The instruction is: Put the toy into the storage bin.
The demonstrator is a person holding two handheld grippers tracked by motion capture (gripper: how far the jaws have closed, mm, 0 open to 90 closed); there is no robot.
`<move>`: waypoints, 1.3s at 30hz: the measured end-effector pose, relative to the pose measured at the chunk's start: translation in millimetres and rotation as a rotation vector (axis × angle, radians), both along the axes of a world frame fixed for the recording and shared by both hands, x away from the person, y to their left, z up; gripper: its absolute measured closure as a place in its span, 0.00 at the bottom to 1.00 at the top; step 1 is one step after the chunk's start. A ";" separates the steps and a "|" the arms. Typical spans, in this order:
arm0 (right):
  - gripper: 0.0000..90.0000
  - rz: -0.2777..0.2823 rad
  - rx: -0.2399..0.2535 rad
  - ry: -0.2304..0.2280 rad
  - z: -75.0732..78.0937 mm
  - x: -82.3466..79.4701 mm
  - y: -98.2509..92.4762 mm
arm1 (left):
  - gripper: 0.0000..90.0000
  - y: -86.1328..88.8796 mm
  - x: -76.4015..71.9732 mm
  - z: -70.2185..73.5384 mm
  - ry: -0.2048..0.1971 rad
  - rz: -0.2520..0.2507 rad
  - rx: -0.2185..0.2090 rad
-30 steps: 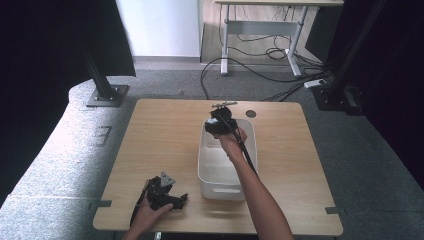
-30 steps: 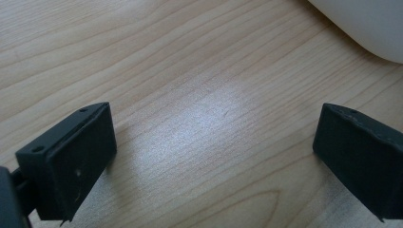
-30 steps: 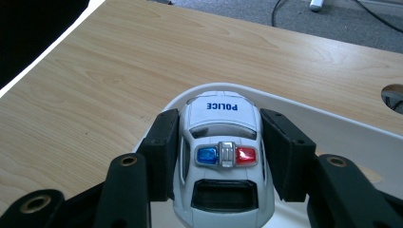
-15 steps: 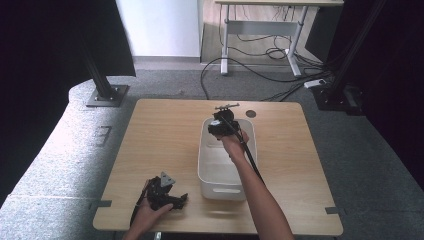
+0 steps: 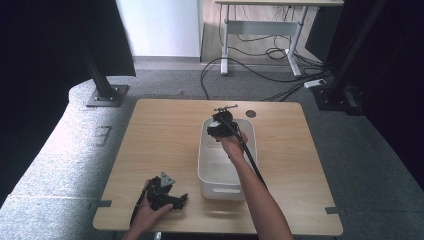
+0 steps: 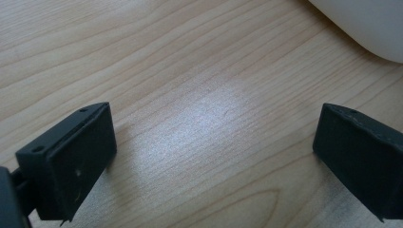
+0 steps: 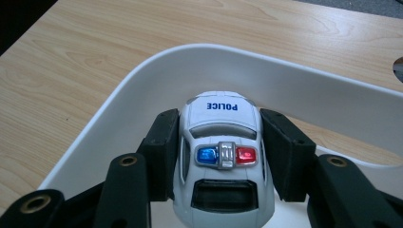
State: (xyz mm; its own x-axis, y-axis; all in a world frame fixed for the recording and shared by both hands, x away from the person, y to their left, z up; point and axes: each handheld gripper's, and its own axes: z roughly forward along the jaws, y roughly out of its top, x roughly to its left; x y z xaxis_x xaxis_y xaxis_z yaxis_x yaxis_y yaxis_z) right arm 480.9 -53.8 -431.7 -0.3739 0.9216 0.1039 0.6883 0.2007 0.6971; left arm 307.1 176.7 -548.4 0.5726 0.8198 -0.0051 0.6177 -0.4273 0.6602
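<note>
— What's in the white bin right now?

— From the high view its floor looks bare and white. My right gripper hangs over the far end of it, and the toy police car sits between my jaws, above the bin's curved far wall. The jaws press on both sides of the car, clamped on its doors.

— Any writing you can read?

— Yes, on the car's white hood: "POLICE" in blue capitals, upside down from where I look. Behind it, on the roof, a light bar with a blue lamp and a red lamp, and a silver piece between them.

— And the other hand?

— My left gripper rests low at the near left part of the counter, close to its front edge, well apart from the car. Its jaws stand wide apart with only wood grain between them. A rounded corner of the bin shows at the top right of the left gripper view.

— How much room is there?

— The bin stands right of the counter's middle, its long side running away from me. The whole left half of the counter is open wood. Just beyond the bin's far right corner there is a round cable hole in the wood, and a strip of open counter runs along the bin's right side to the edge.
</note>
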 end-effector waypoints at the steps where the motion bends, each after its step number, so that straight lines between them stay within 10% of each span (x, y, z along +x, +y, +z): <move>1: 0.56 0.000 -0.002 0.003 -0.5 0.1 -0.1 | 0.01 0.0 0.0 0.0 0.000 0.000 0.000; 39: 0.56 0.024 -0.082 0.133 -18.4 15.8 11.5 | 0.01 0.8 0.2 -0.2 -0.002 -0.009 0.000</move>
